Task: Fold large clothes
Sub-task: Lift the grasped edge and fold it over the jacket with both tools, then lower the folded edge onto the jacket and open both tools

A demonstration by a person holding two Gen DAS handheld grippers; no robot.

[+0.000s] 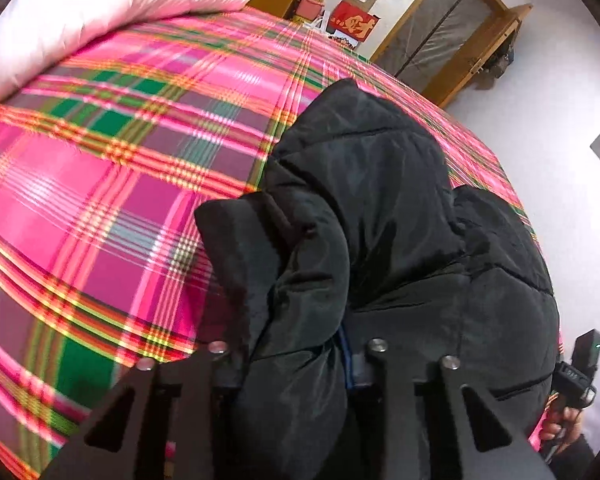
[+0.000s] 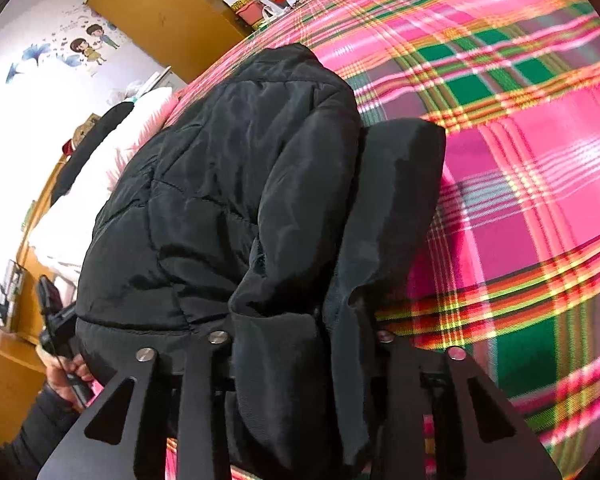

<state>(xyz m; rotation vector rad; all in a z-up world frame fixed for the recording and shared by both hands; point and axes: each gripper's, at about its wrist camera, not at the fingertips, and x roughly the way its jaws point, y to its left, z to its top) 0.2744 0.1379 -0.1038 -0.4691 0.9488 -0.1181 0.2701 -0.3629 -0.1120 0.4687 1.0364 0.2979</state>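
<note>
A black quilted puffer jacket (image 1: 400,220) lies bunched and partly folded on the pink plaid bed (image 1: 120,184). My left gripper (image 1: 296,360) is shut on a thick fold of the jacket's edge, which fills the space between its jaws. My right gripper (image 2: 300,344) is shut on another fold of the same jacket (image 2: 228,184), with cloth bulging out between its jaws. The fingertips of both grippers are hidden by the cloth. The right gripper also shows at the lower right edge of the left wrist view (image 1: 580,368). The left gripper shows at the lower left of the right wrist view (image 2: 56,320).
A pink-white pillow (image 1: 100,12) lies at the head of the bed. A wooden door (image 1: 444,28) and wooden wardrobe (image 2: 168,12) stand beyond the bed, with red boxes (image 1: 354,20) between them. A wooden bed frame (image 2: 8,364) runs along the left.
</note>
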